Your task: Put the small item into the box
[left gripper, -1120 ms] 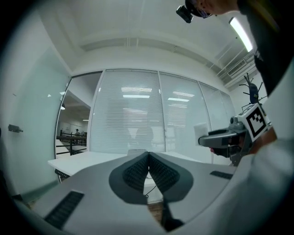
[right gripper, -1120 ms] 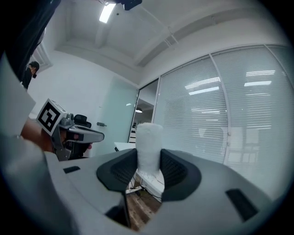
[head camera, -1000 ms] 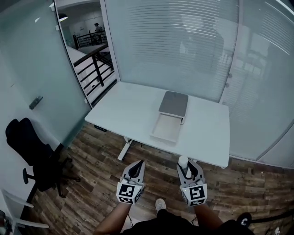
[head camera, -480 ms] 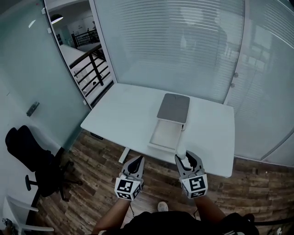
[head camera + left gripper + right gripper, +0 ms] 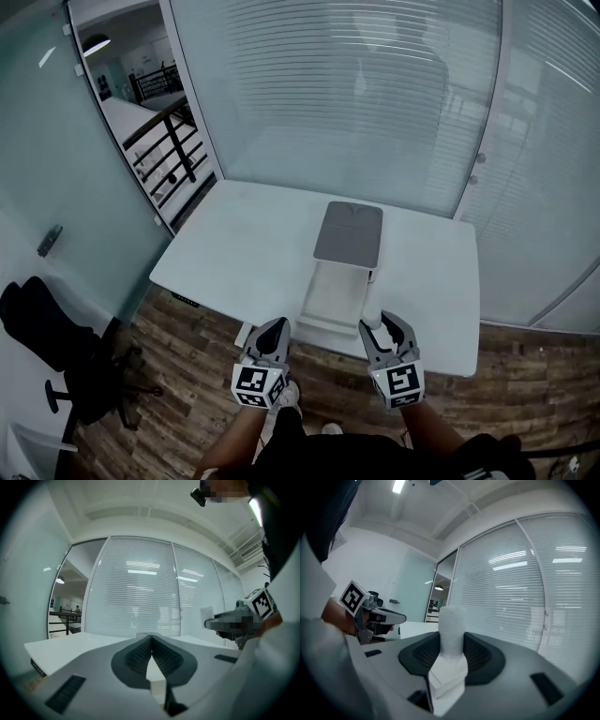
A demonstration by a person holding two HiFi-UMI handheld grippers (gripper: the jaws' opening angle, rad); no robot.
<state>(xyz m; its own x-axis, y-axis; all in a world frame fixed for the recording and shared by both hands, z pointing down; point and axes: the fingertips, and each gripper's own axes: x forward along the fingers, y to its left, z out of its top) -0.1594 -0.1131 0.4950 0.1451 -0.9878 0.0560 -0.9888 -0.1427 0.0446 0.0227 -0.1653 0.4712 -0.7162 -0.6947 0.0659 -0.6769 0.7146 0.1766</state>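
Currently my right gripper (image 5: 380, 325) is clamped on the small white item (image 5: 452, 629), which stands upright between its jaws. Ahead of it, slightly left, the box (image 5: 348, 233) rests on the table (image 5: 234, 253), drawer (image 5: 333, 298) pulled out. My left gripper (image 5: 151, 644) is closed on nothing.

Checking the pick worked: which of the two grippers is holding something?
The right gripper: a small white item stands clamped between its jaws. The left gripper is shut, its jaws meeting at the tips with nothing between them.
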